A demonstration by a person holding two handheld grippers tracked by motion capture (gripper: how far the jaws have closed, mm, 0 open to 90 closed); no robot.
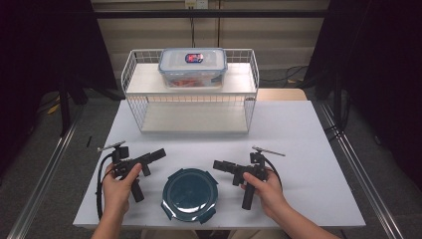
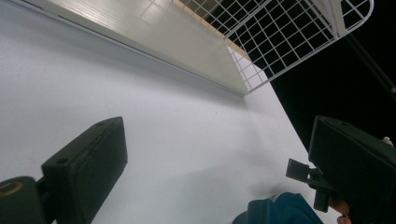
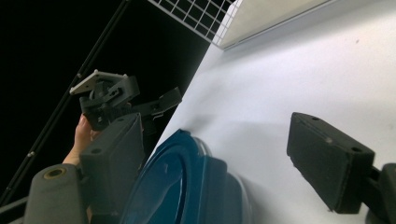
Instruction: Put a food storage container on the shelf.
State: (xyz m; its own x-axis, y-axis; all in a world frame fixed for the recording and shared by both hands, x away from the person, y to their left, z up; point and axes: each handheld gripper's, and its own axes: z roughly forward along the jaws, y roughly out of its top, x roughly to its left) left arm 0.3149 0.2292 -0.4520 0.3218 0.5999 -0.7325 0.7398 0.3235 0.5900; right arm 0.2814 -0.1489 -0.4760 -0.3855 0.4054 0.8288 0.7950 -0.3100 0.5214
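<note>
Right gripper [image 1: 217, 165] and left gripper [image 1: 161, 153] spread wide, pinching nothing, flanking the round dark-teal plastic lid [image 1: 190, 193].

Lid flat at the near middle of the white table [image 1: 298, 134], just beside both sets of jaws; clear lidded plastic food box [image 1: 192, 67] far off atop the white wire shelf rack [image 1: 191, 99]. Likely risks: flat lid skidding or tipping under a one-sided pinch, or jaws scraping the tabletop instead of catching the thin rim.
</note>
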